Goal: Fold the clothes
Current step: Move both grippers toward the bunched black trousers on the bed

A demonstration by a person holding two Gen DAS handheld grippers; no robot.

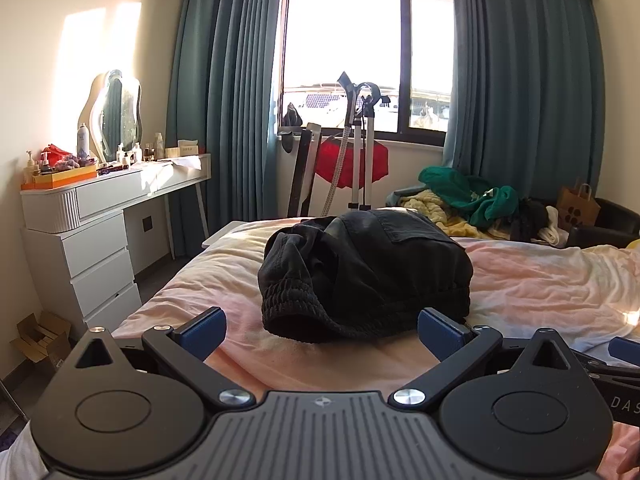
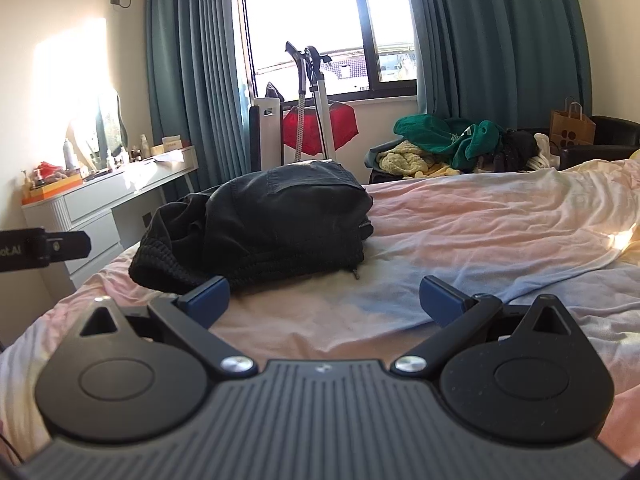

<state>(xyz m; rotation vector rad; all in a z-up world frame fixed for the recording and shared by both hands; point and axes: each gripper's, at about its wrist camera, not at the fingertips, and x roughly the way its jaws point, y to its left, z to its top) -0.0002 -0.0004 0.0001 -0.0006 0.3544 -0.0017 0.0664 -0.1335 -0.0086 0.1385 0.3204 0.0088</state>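
Black garment [image 1: 364,272] lies bundled compactly on the bed [image 1: 540,280], just ahead of left tongs [image 1: 322,330]; right tongs [image 2: 324,300] beside it, both apart, holding nothing

Home bedroom: bed [image 1: 540,280], dressing table [image 1: 116,188], mirror [image 1: 116,116], curtains [image 1: 520,80].

Window [image 1: 344,40] blown out, backlit; sun patch on left wall [image 1: 100,36]; fisheye bends edges; focus sharp.
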